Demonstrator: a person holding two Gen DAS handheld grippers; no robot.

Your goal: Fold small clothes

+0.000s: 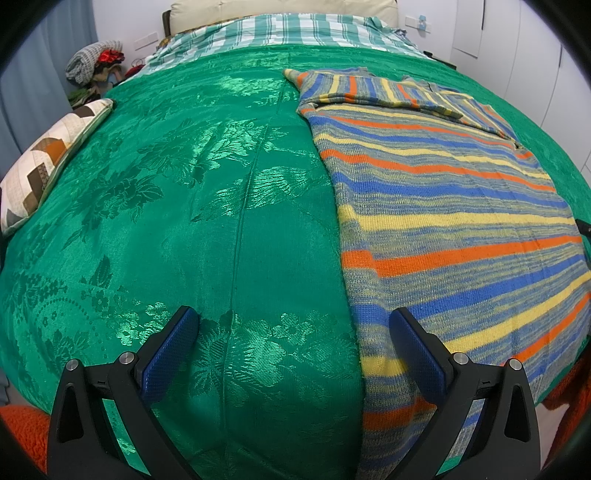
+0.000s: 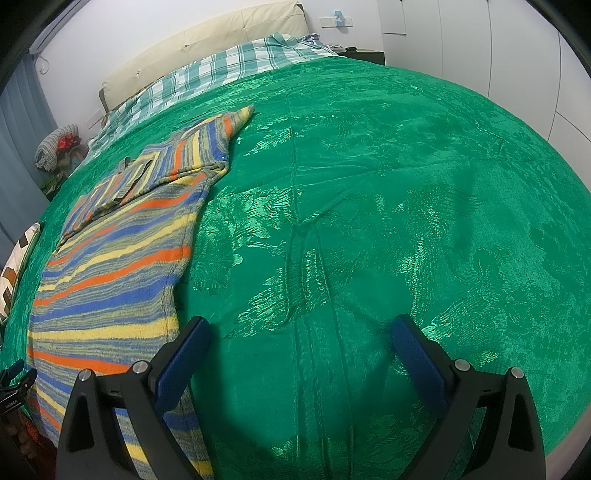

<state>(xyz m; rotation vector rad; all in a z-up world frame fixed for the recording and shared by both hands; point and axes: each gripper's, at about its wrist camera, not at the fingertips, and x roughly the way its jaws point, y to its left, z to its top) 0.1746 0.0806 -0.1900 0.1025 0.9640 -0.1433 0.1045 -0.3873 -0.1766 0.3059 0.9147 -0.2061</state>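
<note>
Striped knit sweater [image 1: 443,206] lies flat on the green bedspread [image 1: 207,206], its sleeves folded across the chest; the hem reaches the near edge of the bed. Left tongs [image 1: 291,332] are released, empty, the right finger [image 1: 417,350] over the sweater's left edge, the left finger over bare bedspread. Right tongs [image 2: 299,339] are released, empty, just beside the sweater's right edge. Patchwork pillow [image 1: 48,162] sits at the bed's left side. Plaid sheet [image 1: 280,31] lies at the headboard.

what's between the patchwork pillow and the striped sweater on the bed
Only bare green bedspread, seen in the left wrist view: the patchwork pillow lies at its left edge and the striped sweater on the right, nothing between them.
</note>
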